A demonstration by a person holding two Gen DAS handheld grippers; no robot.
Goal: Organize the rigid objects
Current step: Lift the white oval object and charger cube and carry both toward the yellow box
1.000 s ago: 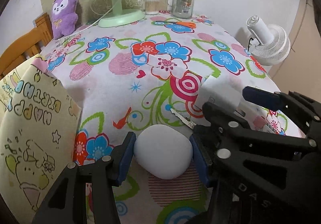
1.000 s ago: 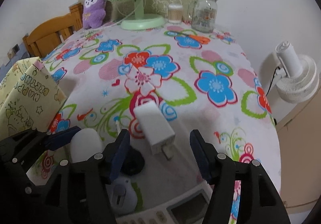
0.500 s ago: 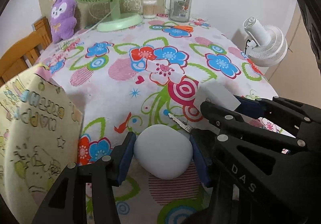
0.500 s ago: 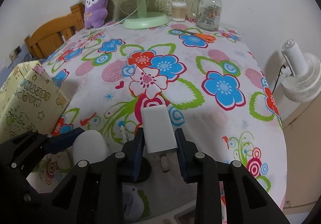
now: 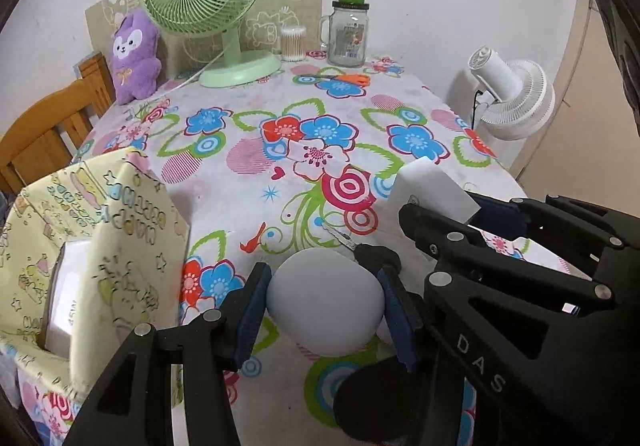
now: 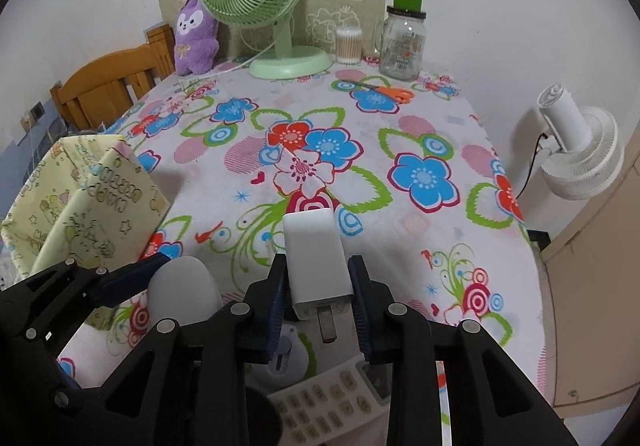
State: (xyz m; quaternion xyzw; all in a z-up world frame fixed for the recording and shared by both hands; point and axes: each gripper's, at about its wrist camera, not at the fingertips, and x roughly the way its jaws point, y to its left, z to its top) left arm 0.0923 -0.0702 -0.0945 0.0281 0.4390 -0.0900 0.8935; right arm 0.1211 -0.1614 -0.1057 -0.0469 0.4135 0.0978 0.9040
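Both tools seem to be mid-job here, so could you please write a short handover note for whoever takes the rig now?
Left tool: shut on the white rounded case, held above the tablecloth.
Right tool: shut on the white charger, prongs pointing back toward the camera.
Yellow patterned box stands open at the left and already holds a white item.
Near the right tool, lower down: a white keypad device.
Done: both items gripped.
Left: placing them, probably in the box, then the remaining items.
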